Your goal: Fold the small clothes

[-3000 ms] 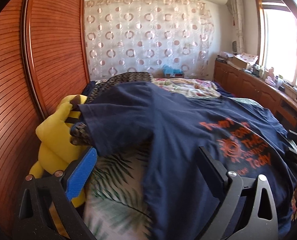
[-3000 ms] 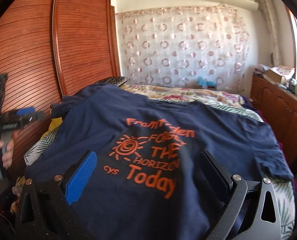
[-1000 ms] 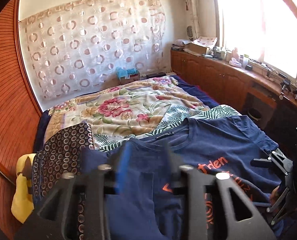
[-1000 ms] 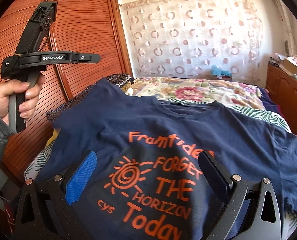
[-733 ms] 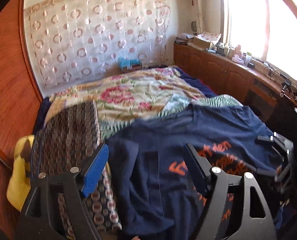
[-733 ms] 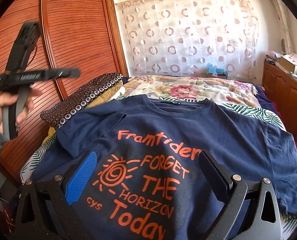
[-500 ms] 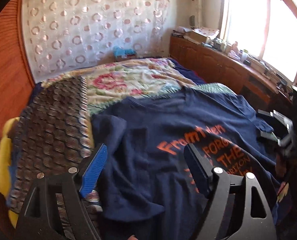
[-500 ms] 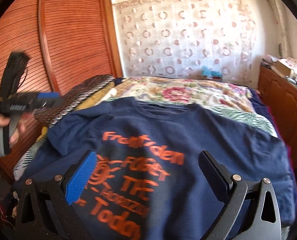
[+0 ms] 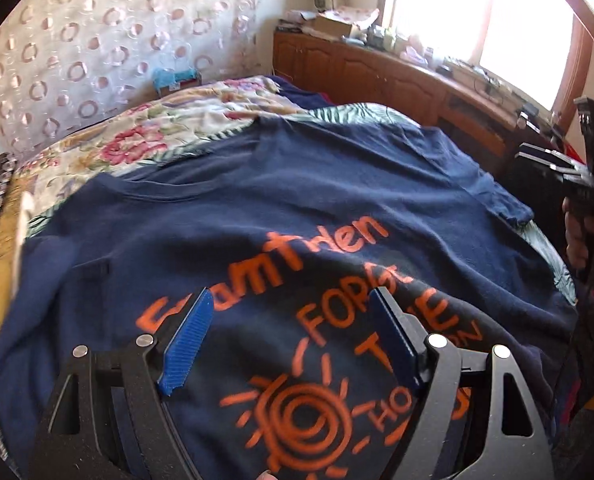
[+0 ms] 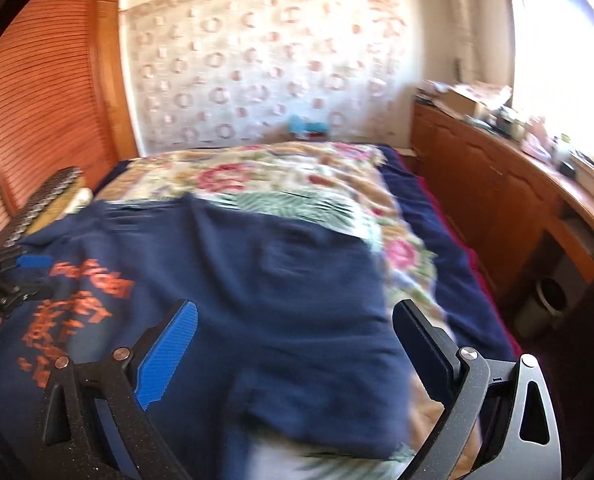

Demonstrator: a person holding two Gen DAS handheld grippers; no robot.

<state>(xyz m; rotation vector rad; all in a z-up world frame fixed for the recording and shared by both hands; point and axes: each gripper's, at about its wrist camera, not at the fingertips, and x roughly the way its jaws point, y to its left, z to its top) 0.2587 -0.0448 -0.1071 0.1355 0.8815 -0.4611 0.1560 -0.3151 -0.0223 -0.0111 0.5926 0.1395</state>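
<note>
A navy T-shirt (image 9: 337, 184) with orange lettering lies spread face up on the bed, collar toward the far wall. My left gripper (image 9: 291, 294) hovers open just above the orange print, with nothing between its fingers. In the right wrist view the picture is blurred. There the right gripper (image 10: 293, 306) stands open over the T-shirt's (image 10: 257, 280) plain right side, near the sleeve and the hem edge. The right gripper (image 9: 589, 168) shows at the right edge of the left wrist view, held in a hand. The left gripper (image 10: 13, 276) shows at the right wrist view's left edge.
A floral quilt (image 10: 257, 176) covers the bed beyond the shirt. A dark patterned pillow (image 10: 41, 200) lies at the left by the louvred wardrobe doors (image 10: 49, 92). A wooden cabinet (image 10: 497, 184) runs along the right wall, with a bin (image 10: 549, 300) on the floor beside the bed.
My left gripper opened, let go of the shirt's left sleeve, and sank toward the orange print. The right gripper swung right, from over the print to the shirt's right side.
</note>
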